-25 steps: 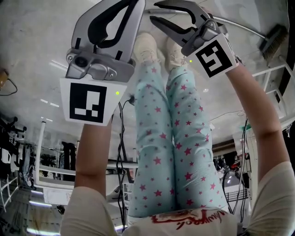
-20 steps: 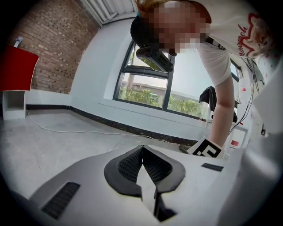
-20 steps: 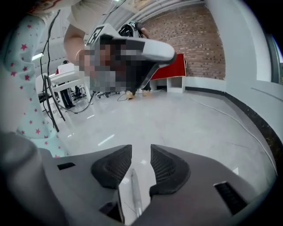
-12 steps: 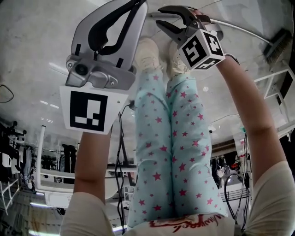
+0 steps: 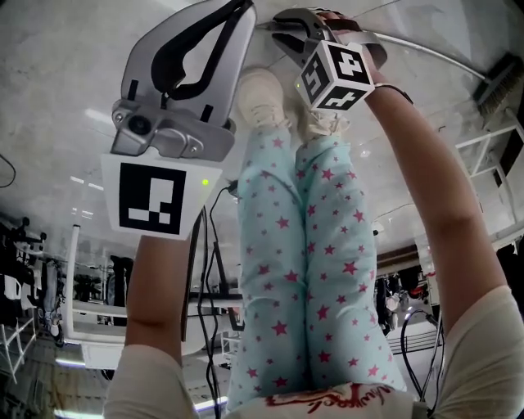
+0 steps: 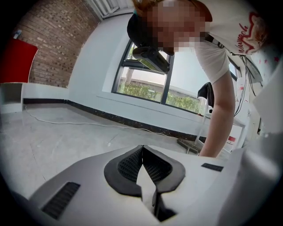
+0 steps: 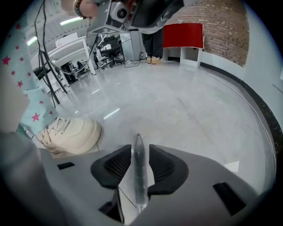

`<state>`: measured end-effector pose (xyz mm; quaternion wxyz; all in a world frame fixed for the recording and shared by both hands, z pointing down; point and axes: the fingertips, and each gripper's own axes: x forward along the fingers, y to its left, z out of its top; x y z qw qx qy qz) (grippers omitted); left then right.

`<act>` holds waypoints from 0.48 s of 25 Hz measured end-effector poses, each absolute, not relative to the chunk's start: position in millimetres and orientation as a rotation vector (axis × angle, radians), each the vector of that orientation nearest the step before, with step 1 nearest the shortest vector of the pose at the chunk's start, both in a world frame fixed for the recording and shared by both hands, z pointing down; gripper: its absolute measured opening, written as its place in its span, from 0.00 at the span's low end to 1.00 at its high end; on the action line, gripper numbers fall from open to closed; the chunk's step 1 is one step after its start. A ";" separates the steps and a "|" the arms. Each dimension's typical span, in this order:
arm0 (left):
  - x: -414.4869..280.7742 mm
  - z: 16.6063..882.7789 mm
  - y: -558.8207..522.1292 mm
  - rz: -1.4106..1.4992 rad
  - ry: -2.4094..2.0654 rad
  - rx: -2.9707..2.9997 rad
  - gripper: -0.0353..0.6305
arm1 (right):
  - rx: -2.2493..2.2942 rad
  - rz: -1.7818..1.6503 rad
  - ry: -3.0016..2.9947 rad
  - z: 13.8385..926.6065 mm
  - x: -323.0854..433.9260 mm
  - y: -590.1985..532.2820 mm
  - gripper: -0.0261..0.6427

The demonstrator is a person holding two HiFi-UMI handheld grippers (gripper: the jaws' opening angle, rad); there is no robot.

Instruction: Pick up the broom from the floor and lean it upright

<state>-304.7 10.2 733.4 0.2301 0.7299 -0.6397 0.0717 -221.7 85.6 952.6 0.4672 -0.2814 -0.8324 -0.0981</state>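
**Left:** the left gripper (image 5: 235, 11) (image 6: 142, 148) hangs over the grey floor (image 5: 57, 74), its jaws together at the tips with nothing between them.

**Centre:** the person's pale shoes (image 5: 262, 94) (image 7: 73, 134) stand on the floor, near both grippers.

**Right:** the right gripper (image 5: 281, 26) (image 7: 139, 151) points steeply down. Its jaws are apart, and the broom handle (image 7: 139, 174) runs between the pads (image 7: 116, 170) with a sliver of gap on either side.

**Far right:** the broom lies flat on the floor. Its handle (image 5: 430, 51) slants away to the brush head (image 5: 501, 78) at the right edge of the head view.
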 end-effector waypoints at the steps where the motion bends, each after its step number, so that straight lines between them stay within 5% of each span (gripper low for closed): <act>1: -304.5 734.5 10.0 0.202 -1.756 2.010 0.09 | -0.706 -0.256 -2.023 956.4 -219.7 87.6 0.24; 12: -310.0 738.0 5.4 0.192 -1.786 2.000 0.09 | -0.715 -0.307 -1.957 971.0 -217.3 83.3 0.22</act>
